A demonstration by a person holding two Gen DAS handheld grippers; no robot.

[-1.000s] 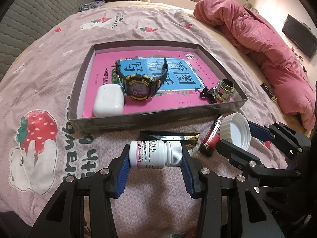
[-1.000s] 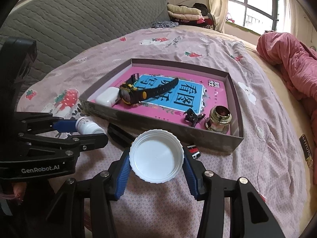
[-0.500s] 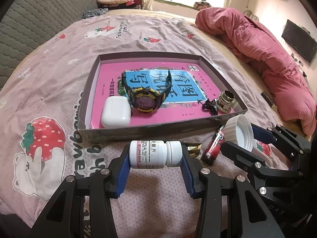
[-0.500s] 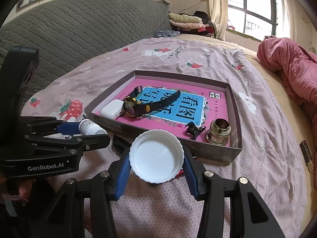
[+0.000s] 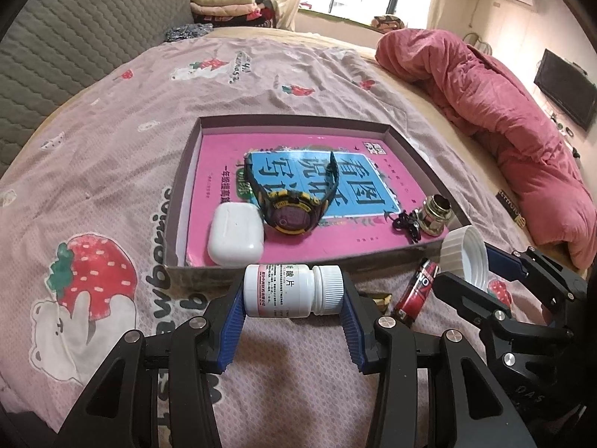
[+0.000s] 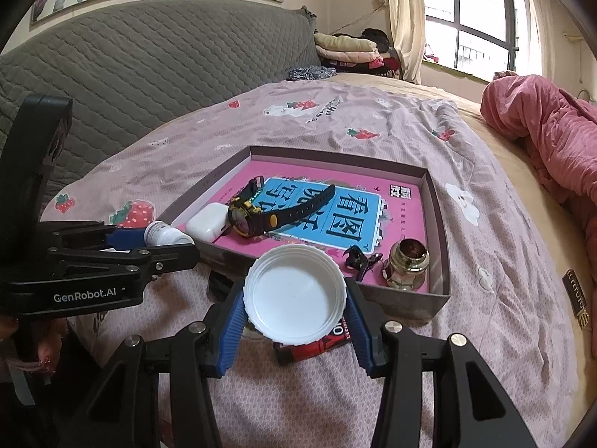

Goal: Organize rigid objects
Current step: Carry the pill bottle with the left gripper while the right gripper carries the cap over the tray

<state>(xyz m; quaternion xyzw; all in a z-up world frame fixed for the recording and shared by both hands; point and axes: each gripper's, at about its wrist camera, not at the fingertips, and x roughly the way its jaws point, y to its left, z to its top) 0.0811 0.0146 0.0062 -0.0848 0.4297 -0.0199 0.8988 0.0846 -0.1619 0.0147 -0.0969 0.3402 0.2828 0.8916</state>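
Pill bottle and white lid sit clamped between partly open jaws.

Left gripper and right gripper: side by side, angled downward, blue pads each clamped on a held item.

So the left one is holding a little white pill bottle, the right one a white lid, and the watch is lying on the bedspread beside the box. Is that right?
Not quite. The watch lies inside the box, on the pink book, as the left wrist view shows. The left gripper does hold the pill bottle, and the right gripper the white lid.
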